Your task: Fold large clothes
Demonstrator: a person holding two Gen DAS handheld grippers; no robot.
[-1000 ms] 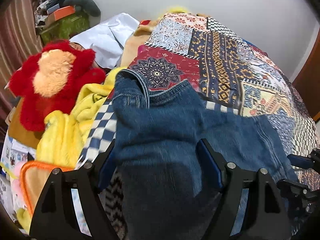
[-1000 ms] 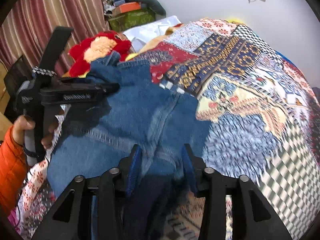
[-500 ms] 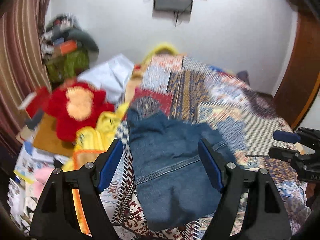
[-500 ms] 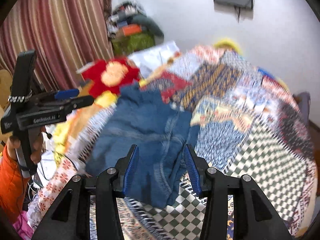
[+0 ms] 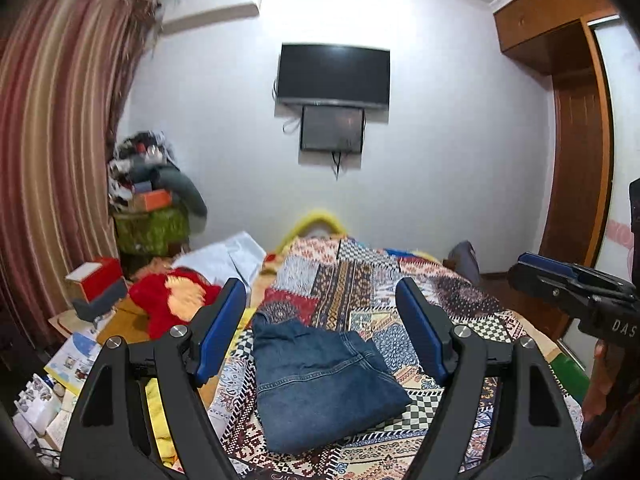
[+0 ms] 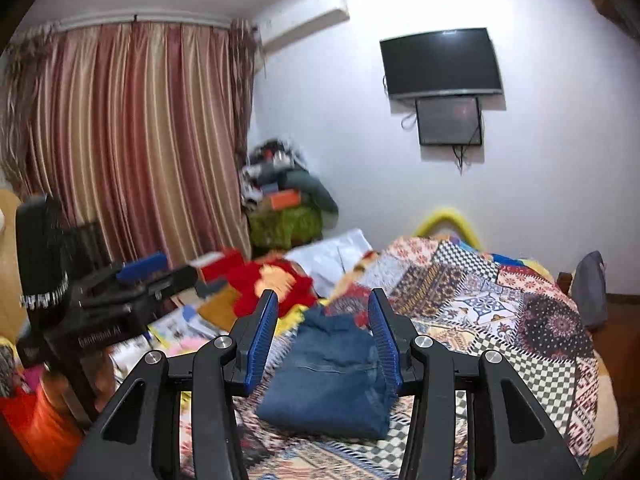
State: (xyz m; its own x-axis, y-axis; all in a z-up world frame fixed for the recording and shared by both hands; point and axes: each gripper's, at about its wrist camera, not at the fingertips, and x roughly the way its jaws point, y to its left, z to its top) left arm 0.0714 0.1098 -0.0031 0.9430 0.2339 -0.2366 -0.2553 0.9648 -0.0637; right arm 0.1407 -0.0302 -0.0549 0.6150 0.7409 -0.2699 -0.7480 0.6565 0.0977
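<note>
Both grippers have lifted back from the jeans. Left wrist view: left gripper (image 5: 320, 312) gapes empty above folded jeans (image 5: 316, 376) on the patchwork bedspread (image 5: 460, 308). Right wrist view: right gripper (image 6: 322, 320) stands parted, holding nothing.

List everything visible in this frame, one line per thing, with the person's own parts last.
Jeans: one, blue, folded on the bed, held by neither claw.
Bedspread: one, multicoloured patchwork, covering the bed.
Plush toy: one, red and orange, left of the jeans.
Yellow cloth: one, at the bed's left edge.
White cloth: one, behind the plush toy.
Screens: two, black, on the white wall.
Curtain: one, red-and-tan striped, left.
Pile of clutter: one, mixed colours, in the corner.
Wardrobe: one, brown wood, right.
Left claw: black with blue pads, open, empty.
Right claw: same colours, open, empty.
</note>
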